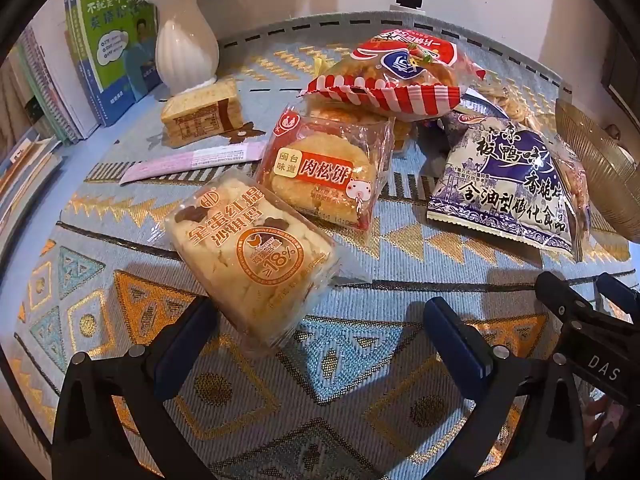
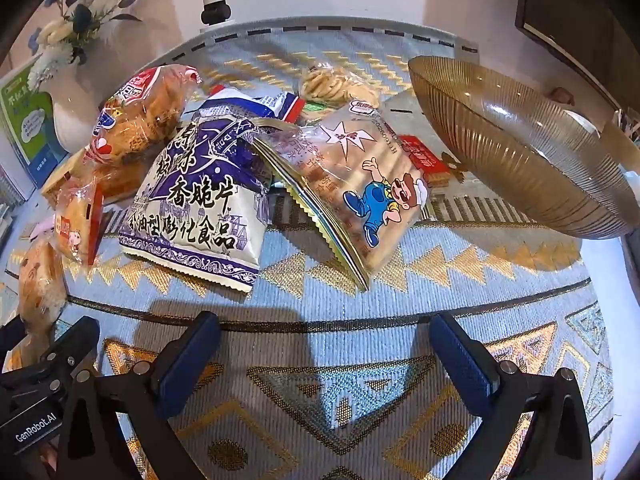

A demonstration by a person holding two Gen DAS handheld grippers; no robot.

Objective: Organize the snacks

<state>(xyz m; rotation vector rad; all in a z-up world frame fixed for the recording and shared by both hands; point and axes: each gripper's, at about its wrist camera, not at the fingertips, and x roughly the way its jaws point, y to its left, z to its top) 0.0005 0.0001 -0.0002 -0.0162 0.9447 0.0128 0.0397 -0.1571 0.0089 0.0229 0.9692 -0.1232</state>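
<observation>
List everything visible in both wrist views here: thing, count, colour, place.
Snack packs: about nine, mixed colours, piled mid-table.
Crisp bag: one, purple and white, front of pile.
Cartoon pack: one, clear, beside the crisp bag.
Bowl: one, amber glass, right of pile.
Vase: one, white, back left.
Books: several, green and blue, beside vase.
Tablecloth: one, blue and gold.
Left gripper: open.
Right gripper: open.

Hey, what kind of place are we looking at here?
Probably a home, at a living-room or study table: a patterned tablecloth, a white flower vase beside stacked books, and a glass bowl by loose snack packets.
</observation>
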